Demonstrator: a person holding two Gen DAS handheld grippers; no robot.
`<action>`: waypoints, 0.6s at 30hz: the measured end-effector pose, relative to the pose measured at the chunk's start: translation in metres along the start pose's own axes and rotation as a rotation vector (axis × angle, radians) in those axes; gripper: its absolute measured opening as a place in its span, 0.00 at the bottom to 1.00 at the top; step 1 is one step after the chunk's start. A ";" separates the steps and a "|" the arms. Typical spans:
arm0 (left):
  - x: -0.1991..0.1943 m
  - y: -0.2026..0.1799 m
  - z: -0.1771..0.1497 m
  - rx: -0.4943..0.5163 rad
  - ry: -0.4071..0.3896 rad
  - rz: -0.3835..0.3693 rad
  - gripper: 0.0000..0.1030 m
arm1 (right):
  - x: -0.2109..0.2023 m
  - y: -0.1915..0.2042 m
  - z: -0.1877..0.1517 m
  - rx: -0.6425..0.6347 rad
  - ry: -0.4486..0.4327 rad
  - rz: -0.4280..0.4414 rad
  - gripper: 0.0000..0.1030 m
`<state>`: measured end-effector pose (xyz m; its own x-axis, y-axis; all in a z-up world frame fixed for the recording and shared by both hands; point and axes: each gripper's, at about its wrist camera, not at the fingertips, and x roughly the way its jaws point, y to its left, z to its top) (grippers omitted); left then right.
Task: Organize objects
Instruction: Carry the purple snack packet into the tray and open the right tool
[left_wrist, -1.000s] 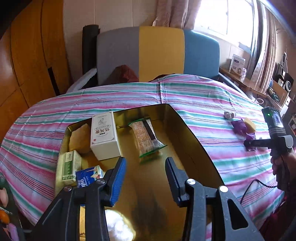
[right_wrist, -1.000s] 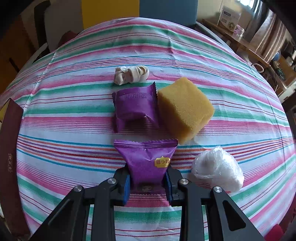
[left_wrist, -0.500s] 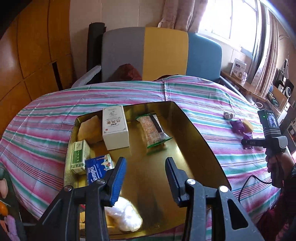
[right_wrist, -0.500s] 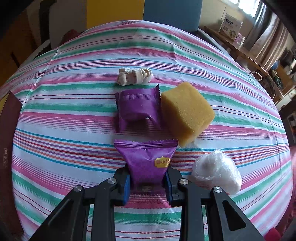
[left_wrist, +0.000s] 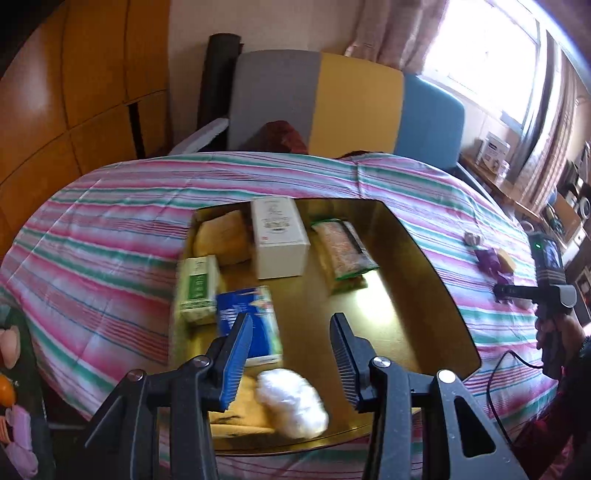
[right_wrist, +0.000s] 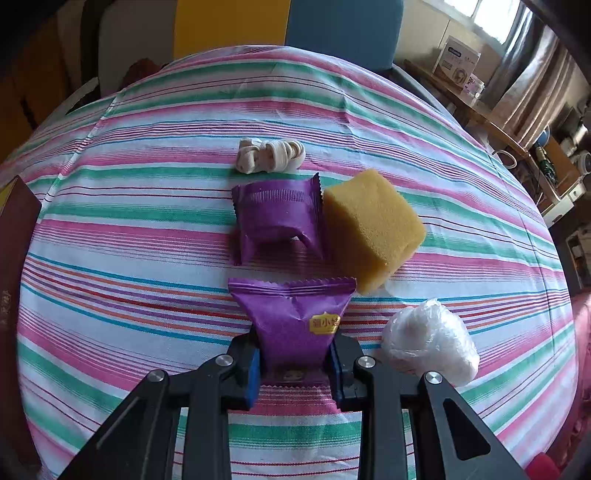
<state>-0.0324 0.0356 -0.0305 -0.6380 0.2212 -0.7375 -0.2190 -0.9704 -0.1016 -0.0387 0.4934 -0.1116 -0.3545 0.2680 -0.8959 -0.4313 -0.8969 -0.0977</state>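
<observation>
My right gripper (right_wrist: 293, 363) is shut on a purple snack packet (right_wrist: 295, 319) and holds it just over the striped tablecloth. Beyond it lie a second purple packet (right_wrist: 279, 219), a yellow sponge (right_wrist: 371, 230), a bundle of rubber bands (right_wrist: 269, 156) and a white plastic wad (right_wrist: 430, 341). My left gripper (left_wrist: 291, 332) is open and empty above the near part of a gold tray (left_wrist: 413, 321). The tray holds a white box (left_wrist: 279, 236), a green box (left_wrist: 197, 288), a blue tissue pack (left_wrist: 258, 314), a snack bar (left_wrist: 343, 251), a yellow sponge (left_wrist: 221, 240) and a white wad (left_wrist: 291, 402).
The table is round, with a striped cloth (left_wrist: 110, 236). A grey, yellow and blue sofa (left_wrist: 332, 107) stands behind it. The tray's dark outer wall (right_wrist: 14, 236) shows at the left of the right wrist view. The right hand tool (left_wrist: 550, 291) shows at the far right.
My left gripper has pulled back and up from the tray, so more of the tray shows. My right gripper has risen a little with the purple packet still in it.
</observation>
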 end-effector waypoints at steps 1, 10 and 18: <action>-0.003 0.009 0.000 -0.016 -0.005 0.010 0.43 | -0.003 -0.001 0.000 0.015 0.003 0.021 0.28; -0.008 0.070 -0.012 -0.151 0.008 0.089 0.43 | -0.093 0.070 0.007 -0.106 -0.148 0.231 0.28; -0.008 0.077 -0.015 -0.173 0.008 0.067 0.43 | -0.142 0.237 -0.014 -0.406 -0.109 0.550 0.28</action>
<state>-0.0333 -0.0426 -0.0428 -0.6407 0.1554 -0.7519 -0.0459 -0.9853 -0.1645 -0.0793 0.2378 -0.0132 -0.5234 -0.2490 -0.8149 0.1725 -0.9675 0.1848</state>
